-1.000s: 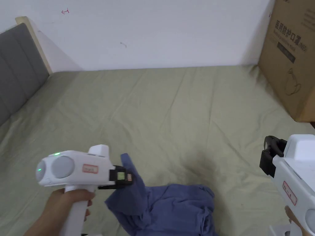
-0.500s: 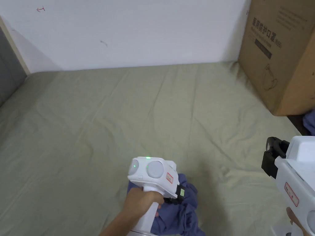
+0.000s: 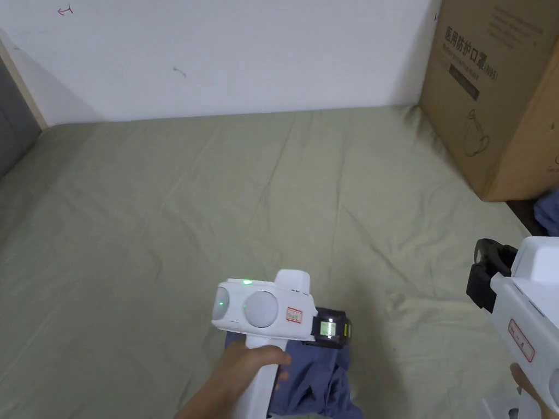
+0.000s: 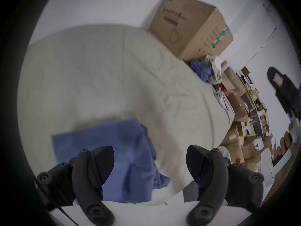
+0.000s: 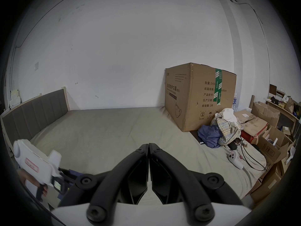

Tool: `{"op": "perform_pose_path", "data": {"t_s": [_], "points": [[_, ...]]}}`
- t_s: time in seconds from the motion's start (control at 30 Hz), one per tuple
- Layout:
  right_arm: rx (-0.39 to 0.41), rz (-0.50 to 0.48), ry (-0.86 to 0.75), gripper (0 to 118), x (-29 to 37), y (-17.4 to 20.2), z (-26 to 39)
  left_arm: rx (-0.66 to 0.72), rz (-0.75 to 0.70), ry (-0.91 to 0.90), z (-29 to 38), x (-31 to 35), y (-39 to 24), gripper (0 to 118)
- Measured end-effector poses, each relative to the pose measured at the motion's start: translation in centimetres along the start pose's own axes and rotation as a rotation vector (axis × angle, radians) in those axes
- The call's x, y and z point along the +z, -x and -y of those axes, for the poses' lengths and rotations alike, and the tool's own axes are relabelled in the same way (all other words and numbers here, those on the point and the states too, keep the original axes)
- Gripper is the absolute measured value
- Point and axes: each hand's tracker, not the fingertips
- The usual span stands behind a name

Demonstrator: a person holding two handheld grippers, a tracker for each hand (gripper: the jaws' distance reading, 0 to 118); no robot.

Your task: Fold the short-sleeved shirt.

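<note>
The blue short-sleeved shirt [image 3: 319, 376] lies bunched in a heap on the olive bed sheet [image 3: 218, 191] near the front edge. My left gripper [image 3: 339, 329] hovers just over the heap, a hand on its white handle. In the left gripper view the shirt [image 4: 114, 141] shows blurred beyond the left gripper [image 4: 149, 153], whose jaws stand wide apart with nothing pressed between them. At the right my right gripper [image 3: 485, 273] hangs above the sheet, away from the shirt. In its own view the right gripper [image 5: 148, 144] has its jaws together on nothing.
A large cardboard box [image 3: 491, 93] stands on the bed's far right corner against the white wall. Beyond it lie a pile of clothes [image 5: 218, 131] and a white controller [image 5: 234, 159]. A grey headboard [image 5: 35, 112] borders the left side.
My left gripper carried a raised flap of the shirt rightwards over the rest, and its jaws now stand open. The right gripper has barely moved. The head camera has turned right.
</note>
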Motion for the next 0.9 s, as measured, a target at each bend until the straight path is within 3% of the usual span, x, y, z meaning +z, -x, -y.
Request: {"op": "perform_pose_path", "data": {"t_s": [0.27, 0.33, 0.37, 0.43, 0.5, 0.9], "points": [[0.007, -0.024, -0.009, 1, 0.1, 1.0, -0.4, -0.059, -0.244, -0.206, 2.4, 2.7, 3.9, 93], [0.008, -0.026, -0.008, 1, 0.2, 1.2, -0.3, -0.053, -0.268, -0.262, 3.6, 2.3, 4.9, 77], [0.009, -0.027, -0.008, 1, 0.3, 1.3, -0.3, -0.052, -0.288, -0.286, 4.2, 2.0, 5.2, 64], [0.012, -0.028, -0.003, 1, 0.3, 1.3, -0.3, -0.039, -0.294, -0.305, 5.3, 1.3, 5.7, 26], [0.015, -0.027, 0.000, 1, 0.4, 1.3, -0.2, -0.019, -0.257, -0.331, 6.3, 0.8, 6.2, 3], [0.020, 0.005, 0.012, 1, 0.8, 0.0, 0.0, -0.188, -0.141, -0.178, 10.8, -5.6, 1.2, 0]]}}
